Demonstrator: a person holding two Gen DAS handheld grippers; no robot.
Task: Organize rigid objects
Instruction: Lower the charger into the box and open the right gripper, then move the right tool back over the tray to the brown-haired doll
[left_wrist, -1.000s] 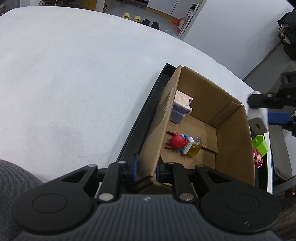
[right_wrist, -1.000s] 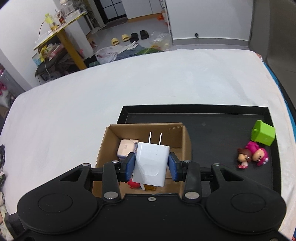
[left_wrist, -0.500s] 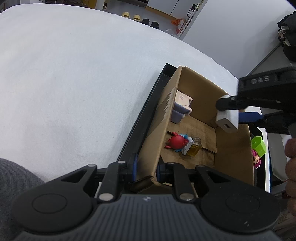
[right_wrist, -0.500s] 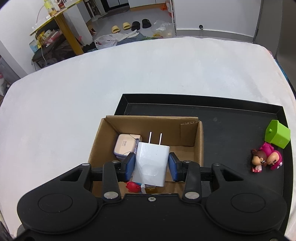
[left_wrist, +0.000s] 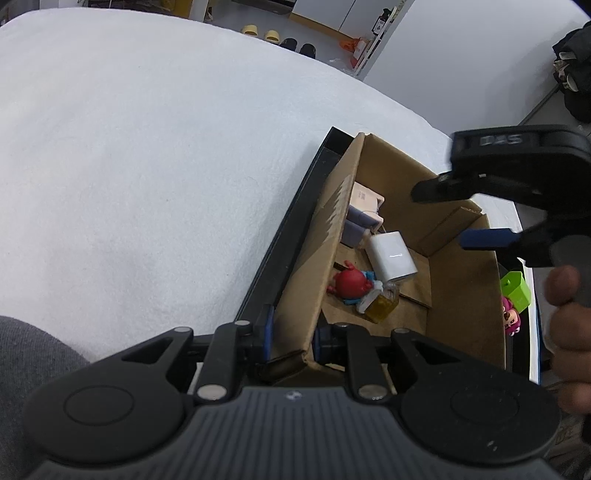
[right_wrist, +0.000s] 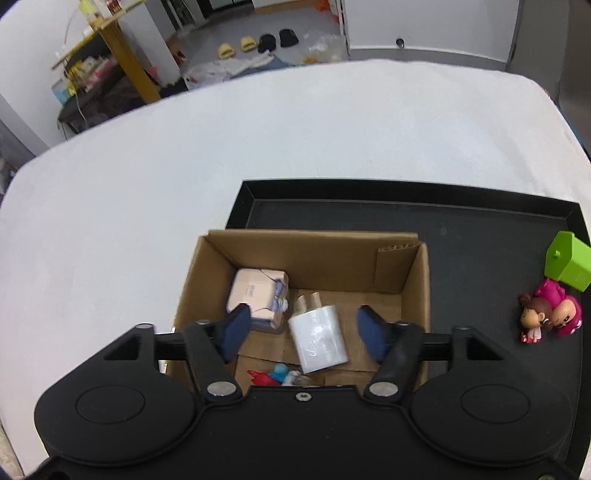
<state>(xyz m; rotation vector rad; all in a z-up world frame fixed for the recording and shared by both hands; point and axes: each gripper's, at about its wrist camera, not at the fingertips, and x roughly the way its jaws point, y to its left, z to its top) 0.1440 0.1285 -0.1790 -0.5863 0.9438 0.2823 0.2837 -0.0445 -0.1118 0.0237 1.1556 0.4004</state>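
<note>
A brown cardboard box (right_wrist: 314, 251) stands in a black tray (right_wrist: 461, 229). A white plug charger (right_wrist: 319, 339) lies loose on the box floor, also in the left wrist view (left_wrist: 391, 256). Beside it are a pink-and-lilac case (right_wrist: 258, 291), a red-and-blue figure (left_wrist: 351, 282) and a small amber bottle (left_wrist: 382, 306). My right gripper (right_wrist: 303, 332) is open and empty above the box. My left gripper (left_wrist: 291, 334) is shut on the box's near wall (left_wrist: 306, 266).
A green cube (right_wrist: 569, 260) and two pink dolls (right_wrist: 552, 314) lie on the tray right of the box. The tray sits on a white cloth-covered table (right_wrist: 221, 147). Shoes and a yellow shelf stand on the floor beyond.
My right gripper has opened and let go of the white charger, which has dropped onto the box floor. My left gripper has kept its hold on the box wall.
</note>
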